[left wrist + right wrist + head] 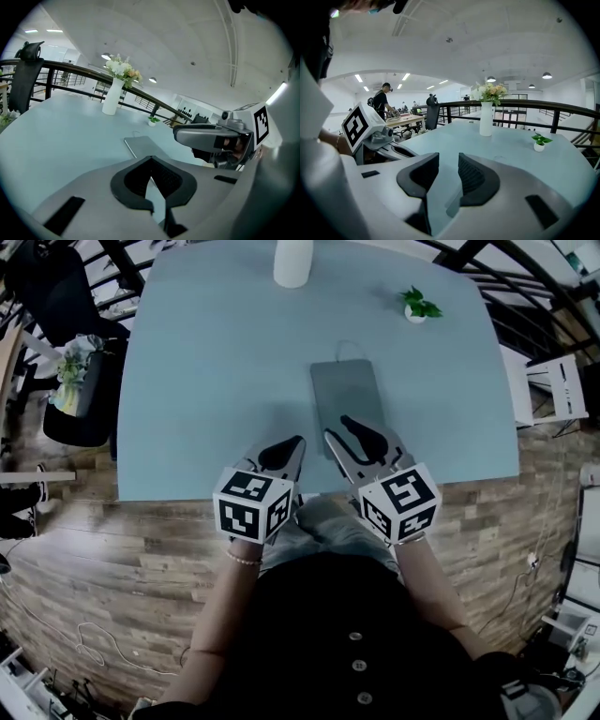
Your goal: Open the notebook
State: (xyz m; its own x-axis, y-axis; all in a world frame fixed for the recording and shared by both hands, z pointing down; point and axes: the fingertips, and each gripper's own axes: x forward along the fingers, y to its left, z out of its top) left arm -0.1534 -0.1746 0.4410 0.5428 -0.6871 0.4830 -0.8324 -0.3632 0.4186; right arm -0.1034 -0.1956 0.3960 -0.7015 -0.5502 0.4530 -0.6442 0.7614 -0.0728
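Note:
A closed grey notebook [345, 397] lies flat in the middle of the light blue table [206, 399], with a thin loop at its far end. It also shows as a thin slab in the left gripper view [142, 144]. My right gripper [336, 429] hovers over the notebook's near end, jaws open, with only table showing between its pads [449, 176]. My left gripper [296, 442] hangs just left of the notebook's near corner. Its pads meet at the tips [151, 174] with nothing between them. Each gripper sees the other alongside it [206, 136] [386, 143].
A white vase [292, 261] with flowers stands at the table's far edge. A small potted plant [416, 306] sits far right of the notebook. A black chair [61, 296] stands left of the table. The table's near edge runs just under both grippers.

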